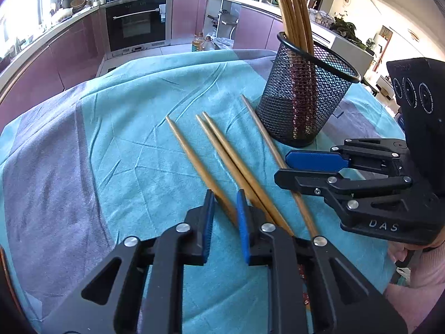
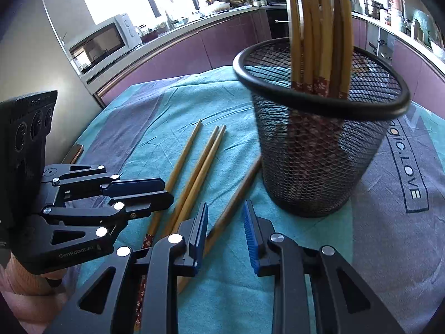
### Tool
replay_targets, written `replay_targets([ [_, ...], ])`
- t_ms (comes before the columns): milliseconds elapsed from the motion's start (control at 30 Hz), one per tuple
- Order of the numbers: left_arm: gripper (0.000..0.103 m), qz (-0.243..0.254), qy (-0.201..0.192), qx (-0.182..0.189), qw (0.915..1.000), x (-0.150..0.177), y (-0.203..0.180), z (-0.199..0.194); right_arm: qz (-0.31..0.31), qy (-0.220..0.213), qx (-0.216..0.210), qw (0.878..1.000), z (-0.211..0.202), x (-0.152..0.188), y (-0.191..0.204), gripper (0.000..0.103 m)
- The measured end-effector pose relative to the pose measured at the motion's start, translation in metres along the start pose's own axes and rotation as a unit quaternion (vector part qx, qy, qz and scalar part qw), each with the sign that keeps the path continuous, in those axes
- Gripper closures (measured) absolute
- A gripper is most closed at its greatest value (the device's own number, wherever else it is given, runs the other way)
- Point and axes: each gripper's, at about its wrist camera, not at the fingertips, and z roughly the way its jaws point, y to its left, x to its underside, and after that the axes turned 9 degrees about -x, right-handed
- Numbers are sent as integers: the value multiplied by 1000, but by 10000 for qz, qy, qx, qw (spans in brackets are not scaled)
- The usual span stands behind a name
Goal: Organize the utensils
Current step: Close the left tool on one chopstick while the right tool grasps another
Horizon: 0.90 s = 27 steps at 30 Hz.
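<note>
Several wooden chopsticks (image 1: 222,150) lie on the teal cloth; they also show in the right wrist view (image 2: 194,175). A black mesh cup (image 1: 303,94) holds several more upright, as the right wrist view (image 2: 319,150) shows too. My left gripper (image 1: 225,203) is open, its jaws either side of the leftmost chopstick (image 1: 192,156), just above the cloth. My right gripper (image 2: 225,211) is open and empty, over the rightmost chopstick (image 2: 236,194) beside the cup. Each gripper shows in the other's view, the right (image 1: 283,167) and the left (image 2: 164,190).
The teal and grey cloth (image 1: 125,139) covers the table. A kitchen counter with oven (image 1: 136,25) and a microwave (image 2: 103,44) stands beyond the table's far edge. A phone (image 2: 75,151) lies at the table's left edge.
</note>
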Motion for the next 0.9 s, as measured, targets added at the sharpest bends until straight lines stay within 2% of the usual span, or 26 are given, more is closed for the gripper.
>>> replay_targets([
  [167, 86, -71, 53, -56, 9999, -3, 6, 2, 40, 18, 56, 10000, 2, -5, -1, 78],
  [200, 82, -99, 67, -77, 9999, -4, 7, 2, 45, 13, 73, 10000, 2, -5, -2, 78],
  [400, 82, -112, 51, -195, 9997, -8, 4, 7, 108, -78, 221, 9997, 6, -5, 0, 78],
  [467, 82, -130, 44, -255, 9996, -9, 3, 7, 163, -104, 316, 9993, 5, -5, 0, 81],
  [500, 86, -136, 34, -319, 9994, -9, 2, 7, 190, -117, 352, 9991, 5, -5, -1, 86],
  [733, 95, -435, -31, -352, 9984, -3, 5, 3, 561, -225, 48, 9982, -3, 0, -13, 95],
  [900, 95, -627, -82, -315, 9975, 2, 11, -4, 601, -336, -122, 9976, -12, 2, -13, 97],
])
